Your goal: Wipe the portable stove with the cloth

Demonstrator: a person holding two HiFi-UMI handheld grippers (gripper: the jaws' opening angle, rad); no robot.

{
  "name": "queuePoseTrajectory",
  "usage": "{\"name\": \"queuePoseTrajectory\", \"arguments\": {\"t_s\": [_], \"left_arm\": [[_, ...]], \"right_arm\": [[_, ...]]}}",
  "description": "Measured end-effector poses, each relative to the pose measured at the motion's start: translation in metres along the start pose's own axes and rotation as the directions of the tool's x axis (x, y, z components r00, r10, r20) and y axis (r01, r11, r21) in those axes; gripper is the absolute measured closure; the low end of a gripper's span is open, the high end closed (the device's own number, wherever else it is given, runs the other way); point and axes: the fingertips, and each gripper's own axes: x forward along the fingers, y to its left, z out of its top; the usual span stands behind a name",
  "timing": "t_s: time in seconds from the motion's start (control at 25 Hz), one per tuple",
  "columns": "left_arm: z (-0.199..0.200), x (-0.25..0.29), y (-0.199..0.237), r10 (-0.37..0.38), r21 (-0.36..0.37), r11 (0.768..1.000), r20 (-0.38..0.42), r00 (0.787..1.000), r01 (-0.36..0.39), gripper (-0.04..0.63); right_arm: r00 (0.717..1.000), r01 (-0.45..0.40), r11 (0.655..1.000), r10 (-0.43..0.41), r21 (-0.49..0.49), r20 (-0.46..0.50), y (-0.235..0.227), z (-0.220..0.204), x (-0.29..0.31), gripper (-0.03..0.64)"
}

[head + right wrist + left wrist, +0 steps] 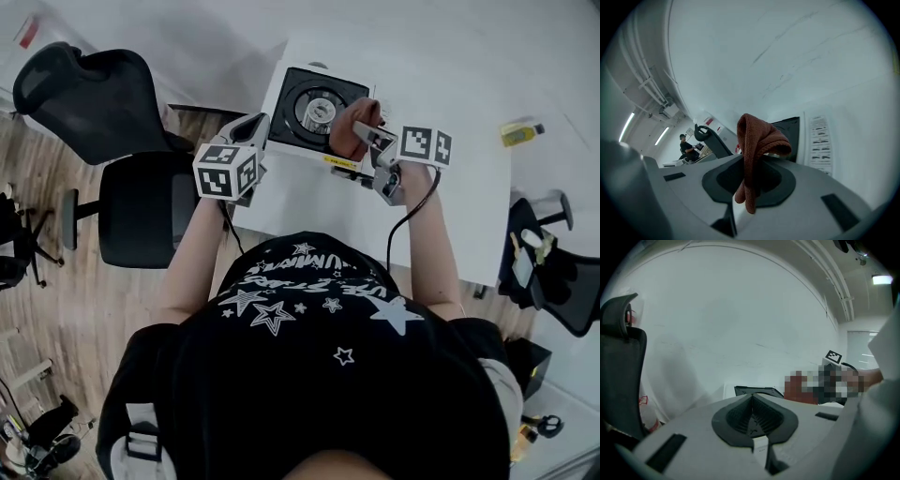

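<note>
The white table point(450, 225) is carrying the portable stove point(314, 108), sitting flat towards its far left corner, while a small yellow item point(521, 132) is lying out by the right edge (too small to identify).

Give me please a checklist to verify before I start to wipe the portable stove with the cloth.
1. Grasp: ok. The right gripper is shut on the brown cloth.
2. Cloth over the portable stove: ok, at its right side in the head view.
3. Cloth touching the stove top: cannot tell.
4. Left gripper free: ok. It is shut and empty, beside the stove's left edge.
5. Burner off: cannot tell, too small to see.
</note>
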Motion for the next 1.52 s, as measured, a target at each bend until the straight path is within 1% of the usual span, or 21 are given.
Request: {"name": "queuePoseTrajectory", "arguments": {"t_s": [0.2, 0.52, 0.64, 0.88, 1.08, 1.52], "left_arm": [[-0.004, -0.025, 0.019, 0.06, -0.016, 0.998, 0.009, 0.998, -0.059, 0.586], [-0.017, -0.061, 0.037, 0.14, -0.049, 0.989, 0.009, 0.99, -0.139, 0.586], [-0.021, -0.073, 0.044, 0.166, -0.06, 0.985, 0.008, 0.986, -0.165, 0.586], [-0.028, -0.085, 0.049, 0.183, -0.073, 0.98, 0.002, 0.983, -0.183, 0.586], [-0.033, -0.087, 0.049, 0.182, -0.078, 0.98, -0.012, 0.983, -0.182, 0.587], [-0.041, -0.082, 0.04, 0.15, -0.072, 0.986, -0.031, 0.988, -0.152, 0.586]], "right_arm": [[0.991, -0.102, 0.992, 0.096, -0.073, -0.091, 0.053, -0.012, 0.047, 0.561], [0.962, -0.213, 0.968, 0.184, -0.133, -0.201, 0.114, -0.03, 0.103, 0.56], [0.95, -0.245, 0.96, 0.209, -0.139, -0.23, 0.131, -0.035, 0.12, 0.561], [0.942, -0.243, 0.963, 0.206, -0.117, -0.266, 0.138, -0.052, 0.145, 0.561], [0.941, -0.208, 0.97, 0.163, -0.126, -0.296, 0.129, -0.067, 0.157, 0.561], [0.953, -0.153, 0.982, 0.118, -0.111, -0.278, 0.102, -0.077, 0.143, 0.561]]}}
